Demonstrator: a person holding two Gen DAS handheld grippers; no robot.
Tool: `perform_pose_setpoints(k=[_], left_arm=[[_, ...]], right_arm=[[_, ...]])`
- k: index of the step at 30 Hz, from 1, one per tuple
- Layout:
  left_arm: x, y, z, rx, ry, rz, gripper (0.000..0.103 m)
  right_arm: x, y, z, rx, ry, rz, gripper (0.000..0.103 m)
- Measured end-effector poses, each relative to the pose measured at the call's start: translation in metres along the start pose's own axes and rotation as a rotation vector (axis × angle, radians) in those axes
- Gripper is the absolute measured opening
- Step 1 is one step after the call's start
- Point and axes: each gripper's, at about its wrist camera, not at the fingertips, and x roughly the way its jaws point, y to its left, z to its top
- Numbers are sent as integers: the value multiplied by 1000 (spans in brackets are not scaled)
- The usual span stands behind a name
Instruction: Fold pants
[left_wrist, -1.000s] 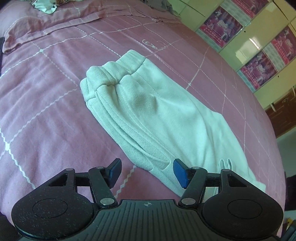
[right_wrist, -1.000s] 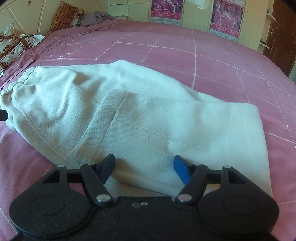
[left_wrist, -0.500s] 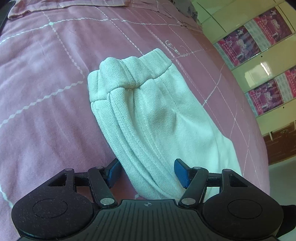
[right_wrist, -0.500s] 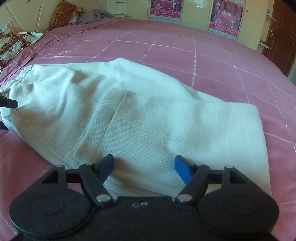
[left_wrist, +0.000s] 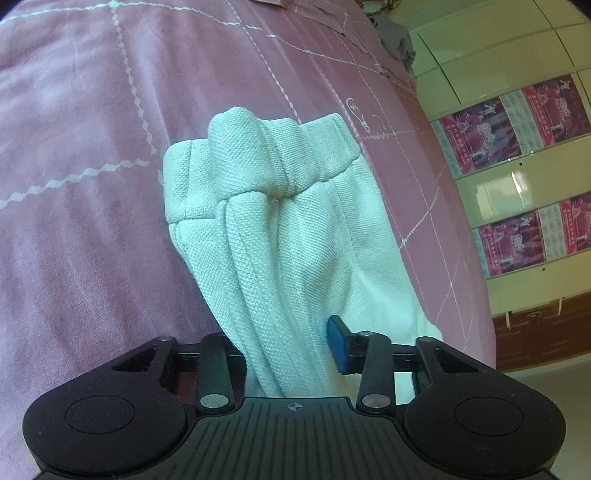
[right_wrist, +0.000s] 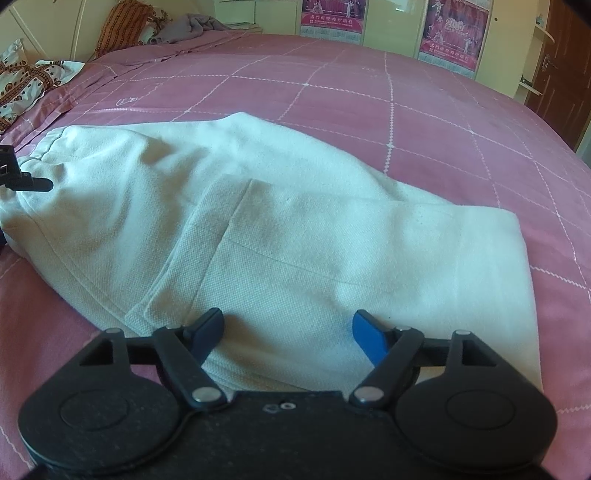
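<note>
Bedspread (right_wrist: 424, 122), pink with a white grid, is carrying the cream pants (right_wrist: 280, 236), already doubled leg on leg. Their long axis is running from the gathered waistband (left_wrist: 273, 155) to the hems (right_wrist: 517, 288). The left gripper (left_wrist: 291, 350) is closing on the bunched side edge near the waistband. The right gripper (right_wrist: 288, 332) is opening, straddling the near edge toward the hems, pinching nothing.

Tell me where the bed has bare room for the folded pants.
Bare pink bedspread lies beyond the white pants, toward the posters. The corner with the patterned pillows and the grey cloth is crowded.
</note>
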Motion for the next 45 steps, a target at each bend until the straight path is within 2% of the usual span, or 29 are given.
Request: perform_pose_setpoints(k=[1,5,10,11,14,17,21,25,28,30,32,35,39,42,45], left_arm=[[5,3,2,-24,2,-19,28],[18,11,1,-98,4,-86,20],[11,-15,-5,12,-62,-89,17],[7,-26,-6,58,-79,-93,17],[-5,-80,-13,282,-124,-127,17],[-13,-131,-26,466,-140,-174,17],[-20,-189,-64,724,-71,-258,17],[-3,-223,-117,926,85,-290,17],[21,-234,-167,1098,236,-235,17],[38,-234,-198,1189,299,-152,17],[39,-235,-217,1283,246,-112,17],[32,-248,-228,1351,205,-79,17],[12,-252,-267,1589,140,-42,17],[8,-252,-290,1705,124,-11,17],[6,-259,-312,1836,86,19,18]], right_arm=[[0,0,0,0,0,-1,78],[0,0,0,0,2,1,78],[0,-1,1,1,4,2,78],[0,-1,2,0,5,3,77],[-5,-2,8,-7,-3,3,70],[-12,-13,17,21,-40,-23,70],[-21,-33,18,90,-55,-36,70],[-25,-46,5,105,-50,-69,70],[-14,-60,-11,146,26,-90,73],[-14,-65,-17,147,12,-62,73],[-16,-67,-15,151,22,-49,73],[-27,-81,-15,209,-10,-33,74],[-39,-104,-18,291,-56,37,74],[-53,-116,-10,305,-117,55,78],[-58,-127,-3,309,-129,87,81]])
